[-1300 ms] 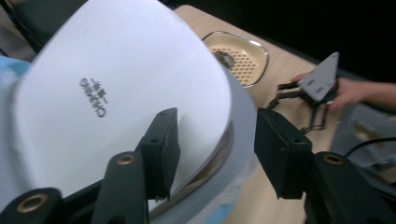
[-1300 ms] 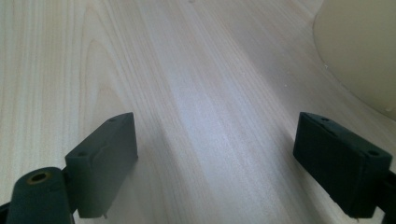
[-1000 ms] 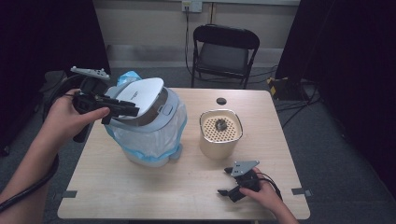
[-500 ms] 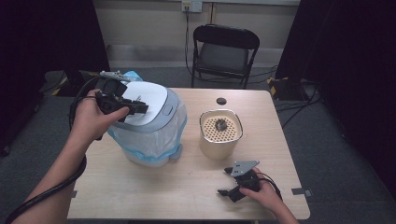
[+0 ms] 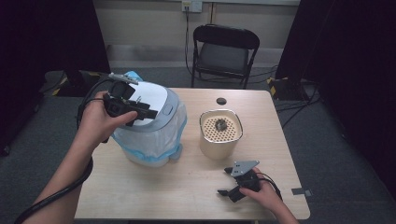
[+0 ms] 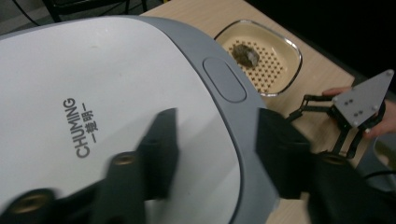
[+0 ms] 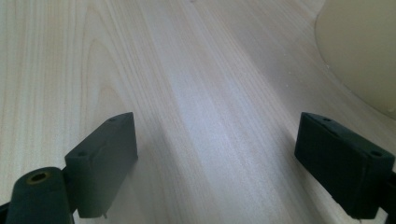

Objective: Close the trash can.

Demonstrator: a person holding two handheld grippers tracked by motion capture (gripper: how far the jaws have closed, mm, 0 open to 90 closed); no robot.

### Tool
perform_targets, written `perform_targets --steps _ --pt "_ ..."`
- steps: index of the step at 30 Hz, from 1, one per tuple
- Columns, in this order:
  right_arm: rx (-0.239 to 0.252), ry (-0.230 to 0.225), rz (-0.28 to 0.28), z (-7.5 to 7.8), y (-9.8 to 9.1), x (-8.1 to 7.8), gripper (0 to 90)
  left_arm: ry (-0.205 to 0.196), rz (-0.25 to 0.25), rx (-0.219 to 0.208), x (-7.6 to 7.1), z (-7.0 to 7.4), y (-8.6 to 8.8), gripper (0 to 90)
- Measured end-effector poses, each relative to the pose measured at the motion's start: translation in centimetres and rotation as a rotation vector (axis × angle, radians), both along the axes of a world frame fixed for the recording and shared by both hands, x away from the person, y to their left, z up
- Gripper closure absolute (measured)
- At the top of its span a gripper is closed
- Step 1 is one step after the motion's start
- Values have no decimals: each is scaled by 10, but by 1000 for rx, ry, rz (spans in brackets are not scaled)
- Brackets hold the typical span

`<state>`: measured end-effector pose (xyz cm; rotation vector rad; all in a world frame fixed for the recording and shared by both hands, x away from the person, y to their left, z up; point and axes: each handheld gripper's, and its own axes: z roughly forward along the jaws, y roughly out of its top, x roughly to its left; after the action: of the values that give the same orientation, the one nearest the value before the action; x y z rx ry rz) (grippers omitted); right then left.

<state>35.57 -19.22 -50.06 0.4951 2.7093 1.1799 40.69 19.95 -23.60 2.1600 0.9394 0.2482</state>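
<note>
A bin (image 5: 149, 135) lined with a pale blue bag stands on the left half of the table, and its white lid (image 5: 152, 100) with a grey rim lies flat. My left gripper (image 5: 142, 111) hovers just over the lid (image 6: 93, 116). Its jaws have just been opening; they straddle the grey rim (image 6: 247, 140) below the push button (image 6: 224, 79) without pressing on it. A beige canister (image 5: 221, 135) with a perforated insert holds a dark lump (image 6: 246, 53). My right gripper (image 5: 229, 182) rests open on the bare wood (image 7: 219, 163) in front of the canister (image 7: 364, 46).
The wooden table (image 5: 163, 196) has bare room along its front. A small black round object (image 5: 221, 101) lies near the back edge. A black folding chair (image 5: 224, 51) stands behind the table, and cables lie on the floor to its right.
The lid, tilted up a second ago in the left gripper's hold, now lies flat on the bin. The left gripper moved right over it and opened. The right gripper has not moved.
</note>
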Motion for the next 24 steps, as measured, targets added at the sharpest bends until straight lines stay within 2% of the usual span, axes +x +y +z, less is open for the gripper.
perform_targets --steps 1,2,5,6,7,9,11,16,18,22,24 --pt "0 0 0 0 0 0 122 8 -5 0 -2 1 1 368" --pt "0 0 0 0 0 0 122 -1 -13 -6 -4 2 3 323" --pt "0 0 0 0 0 0 122 -4 -34 -21 -14 6 11 270" --pt "0 0 0 0 0 0 122 -1 -45 -42 -17 7 14 235" --pt "0 0 0 0 0 0 122 -6 -74 -57 -23 7 17 203" --pt "0 -1 0 0 0 0 122 -12 -107 -55 -31 7 23 160" --pt "0 0 0 0 0 0 122 -2 -99 -34 -39 6 30 163" --pt "1 -1 -1 0 0 0 122 27 -82 -58 -54 -6 48 162" --pt "1 -1 -1 0 0 0 122 18 -82 -57 -59 -12 54 163" --pt "1 -1 -1 0 0 0 122 20 -82 -85 -69 -26 63 163" --pt "1 -1 -1 0 0 0 122 19 -82 -80 -73 -35 67 163"
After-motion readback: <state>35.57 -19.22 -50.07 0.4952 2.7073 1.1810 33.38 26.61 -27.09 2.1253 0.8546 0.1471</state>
